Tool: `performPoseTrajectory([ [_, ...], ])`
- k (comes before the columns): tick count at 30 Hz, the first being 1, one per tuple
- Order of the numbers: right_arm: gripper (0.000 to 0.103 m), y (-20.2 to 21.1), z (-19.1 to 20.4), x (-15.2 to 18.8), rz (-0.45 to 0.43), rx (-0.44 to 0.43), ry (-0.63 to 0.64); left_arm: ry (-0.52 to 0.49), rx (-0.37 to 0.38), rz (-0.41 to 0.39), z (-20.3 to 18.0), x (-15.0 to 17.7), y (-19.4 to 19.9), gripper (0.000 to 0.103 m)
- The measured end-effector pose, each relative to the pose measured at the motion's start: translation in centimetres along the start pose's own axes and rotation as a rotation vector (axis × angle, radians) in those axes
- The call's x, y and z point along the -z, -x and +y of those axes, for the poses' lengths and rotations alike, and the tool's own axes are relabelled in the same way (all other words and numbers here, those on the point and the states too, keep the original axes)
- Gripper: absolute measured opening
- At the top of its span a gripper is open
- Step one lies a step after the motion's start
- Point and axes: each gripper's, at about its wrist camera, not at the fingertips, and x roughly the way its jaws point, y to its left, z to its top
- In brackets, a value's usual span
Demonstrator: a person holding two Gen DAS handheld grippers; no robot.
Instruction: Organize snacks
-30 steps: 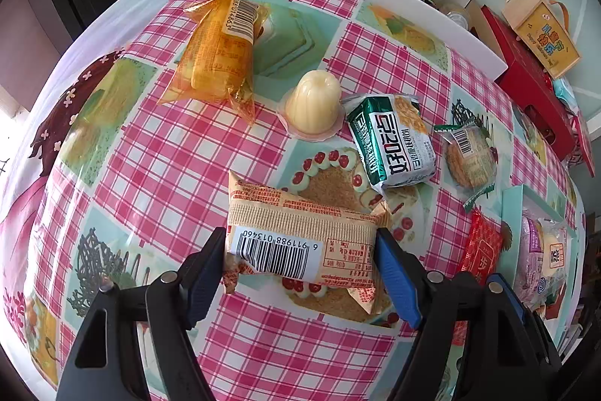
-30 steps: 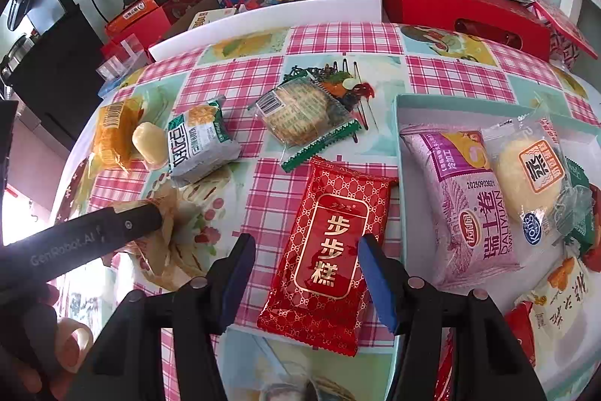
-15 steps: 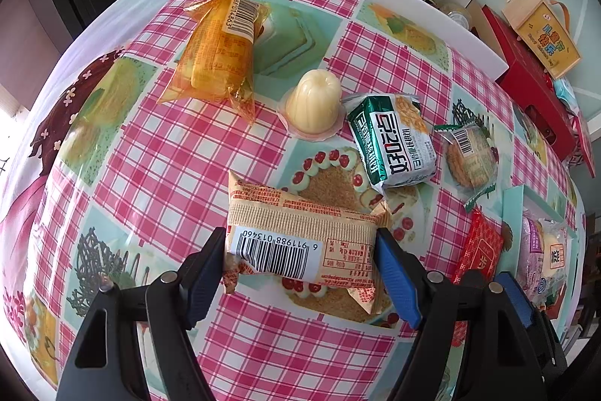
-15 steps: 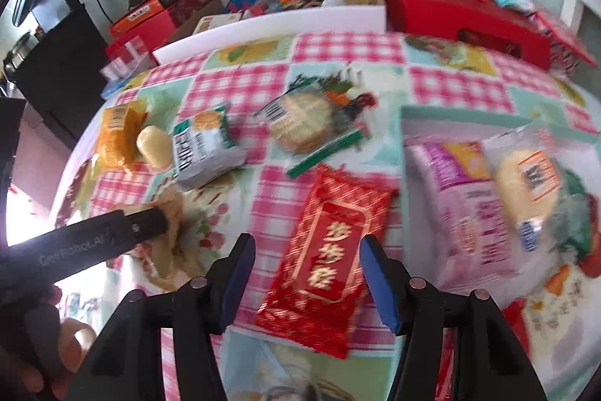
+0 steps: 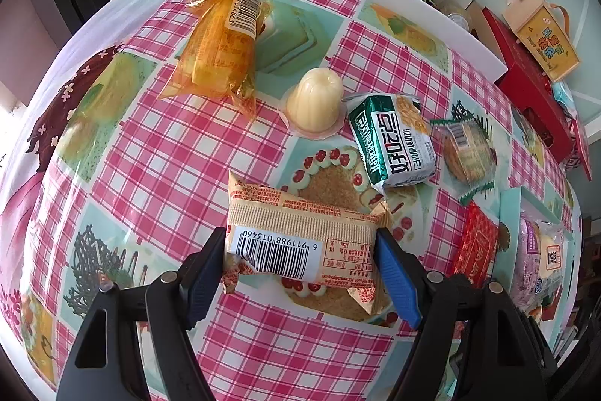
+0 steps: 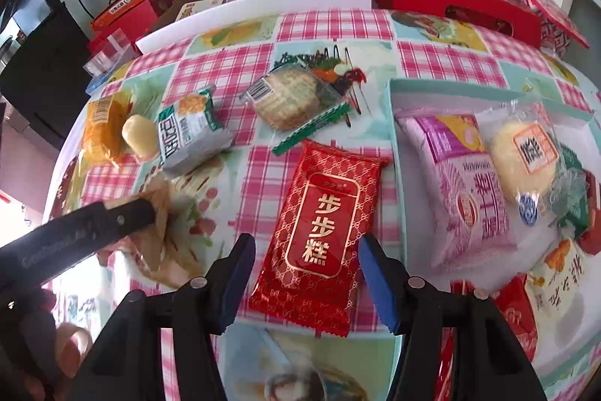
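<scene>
the left hand-held gripper (image 5: 300,269) is pinching the tan barcode packet (image 5: 300,235) across its length, both blue pads pressing on the wrapper's ends, low at 6 o'clock in the left wrist view. the packet is sitting on the checked surface (image 5: 157,153), or just off it; i cannot tell which. the right hand-held gripper (image 6: 306,279) is standing at a middling width around the near end of the red packet (image 6: 323,224), which is lying flat on the surface just left of the teal box (image 6: 398,153). its pads are looking close to the wrapper's edges, but i cannot tell whether they are pressing.

judging from this, the step in hand is carrying both packets to the box, which is already holding the pink bag (image 6: 465,186) and the round cake packet (image 6: 526,156).

- the tan packet is soft, so the squeeze should be just enough to stop it sliding; more would be crushing the cake inside.
- the right pads should be closing on the red packet's body, not on the crimped seam, which would be slipping.
- lifting straight up first is keeping the wrappers from dragging on the cloth.
- free room in the box is looking to be toward 5 o'clock, so the red one should be going in flat there.

still waiting around 10 to 12 o'clock: the orange packet (image 5: 221,47), the jelly cup (image 5: 315,104), the green packet (image 5: 392,141) and the cracker packet (image 6: 289,96).
</scene>
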Motion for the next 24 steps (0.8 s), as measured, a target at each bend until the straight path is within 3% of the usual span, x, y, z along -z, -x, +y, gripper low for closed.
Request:
performPoseTrajectory([
  [9,0.062,-1.5,0.8,-0.7,-0.041,0.022,0.020,-0.016,-0.011,-0.002,-0.8,-0.2,-0.3,0.078],
  [16,0.062,-1.9,2.2,-0.5,-0.062,0.113,0.106,-0.026,-0.006,0.010,-1.2,-0.1,-0.9,0.079],
  [24,0.059,-1.6,2.0,-0.1,-0.057,0.122,0.127,-0.057,-0.032,0.014,-2.4,0.5,-1.7,0.080],
])
